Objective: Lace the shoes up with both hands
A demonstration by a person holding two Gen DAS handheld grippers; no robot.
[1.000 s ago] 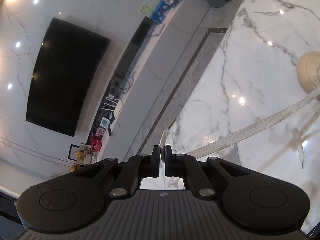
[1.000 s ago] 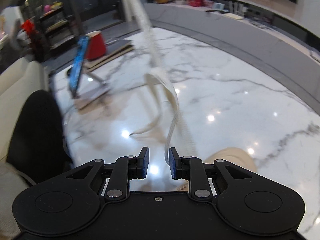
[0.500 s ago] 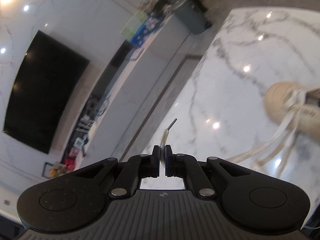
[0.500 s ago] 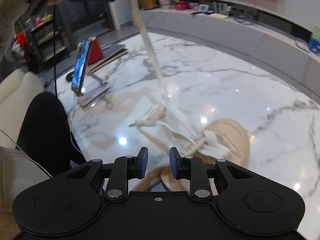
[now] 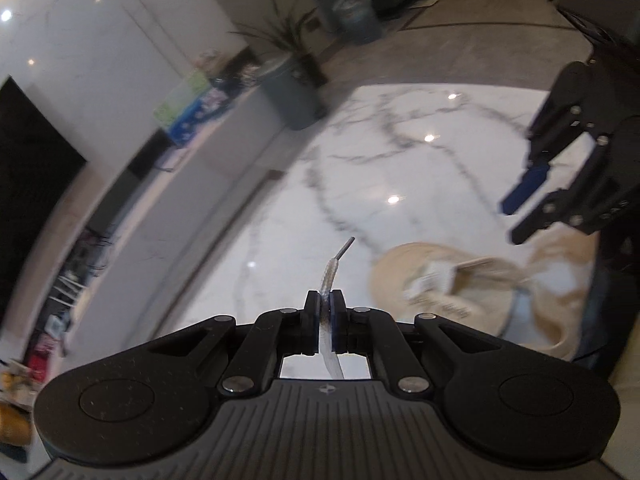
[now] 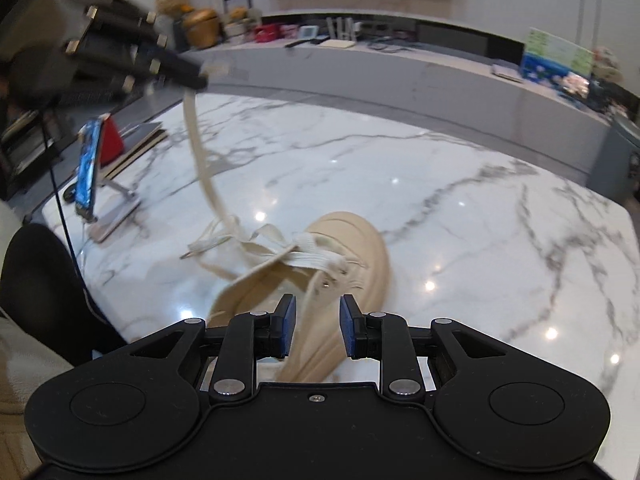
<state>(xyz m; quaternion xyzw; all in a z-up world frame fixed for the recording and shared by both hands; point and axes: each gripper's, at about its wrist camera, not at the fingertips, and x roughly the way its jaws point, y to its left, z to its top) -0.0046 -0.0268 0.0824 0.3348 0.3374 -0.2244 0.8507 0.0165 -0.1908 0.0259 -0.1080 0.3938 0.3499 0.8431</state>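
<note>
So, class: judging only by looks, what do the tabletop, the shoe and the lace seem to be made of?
Tabletop: polished marble or imitation, grey veins, mirror-like glints.
Shoe: matte beige, perhaps leather or synthetic; blurred.
Lace: flat woven fabric, with a thin stiff tip.

glossy veined marble table [image 6: 460, 184], matt beige cloth shoe [image 6: 352, 240], woven lace [image 6: 204, 168], matt black plastic grippers.

Bright, glare spots, motion blur.

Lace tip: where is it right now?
In the left wrist view, the lace tip pokes out just past the shut left gripper, above the marble table, left of the beige shoe.
</note>
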